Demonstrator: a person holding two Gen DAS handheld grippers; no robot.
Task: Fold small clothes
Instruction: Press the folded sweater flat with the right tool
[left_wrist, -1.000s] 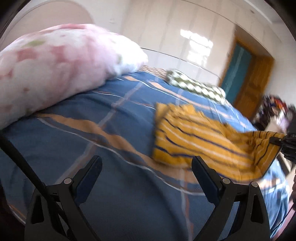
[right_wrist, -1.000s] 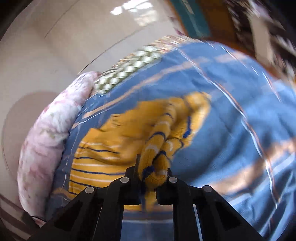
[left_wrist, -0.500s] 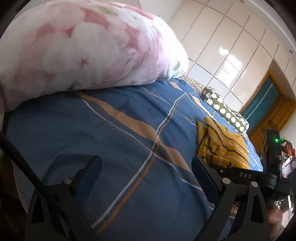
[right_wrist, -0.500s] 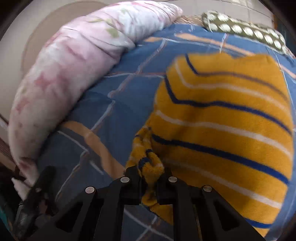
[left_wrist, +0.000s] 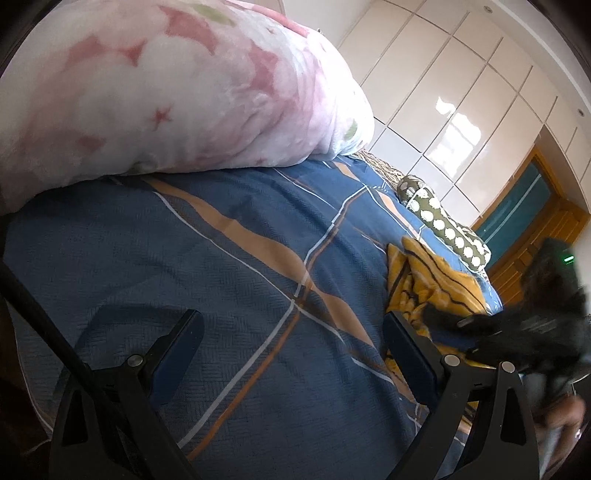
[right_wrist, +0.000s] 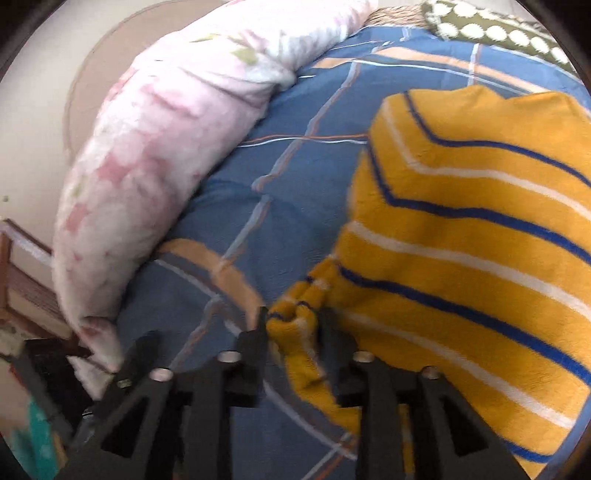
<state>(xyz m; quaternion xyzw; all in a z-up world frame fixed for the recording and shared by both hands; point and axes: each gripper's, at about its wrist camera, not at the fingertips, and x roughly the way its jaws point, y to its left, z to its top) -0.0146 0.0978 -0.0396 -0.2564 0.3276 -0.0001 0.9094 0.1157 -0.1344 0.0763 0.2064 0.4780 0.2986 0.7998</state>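
Observation:
A mustard-yellow sweater (right_wrist: 461, 240) with blue and white stripes lies on the blue checked bedspread (left_wrist: 221, 277). In the left wrist view the sweater (left_wrist: 436, 280) sits at the right, partly behind the blurred right gripper. My right gripper (right_wrist: 291, 325) hovers low at the sweater's near left edge. Its jaws are opening, and the bunched sleeve end (right_wrist: 295, 332) lies loose between the fingers. My left gripper (left_wrist: 291, 321) stands open over bare bedspread to the left of the sweater, with nothing between its fingers.
A big pink floral quilt roll (left_wrist: 166, 92) lies along the far left of the bed. A green dotted pillow (left_wrist: 443, 225) sits beyond the sweater. White wardrobe doors (left_wrist: 443, 92) and a wooden door (left_wrist: 524, 206) stand behind. A wooden frame (right_wrist: 22, 295) shows at the bed's left end.
My right gripper carried the sleeve end across to the sweater's left side, then its jaws parted around it. My left gripper swung left, away from the sweater, then held still.

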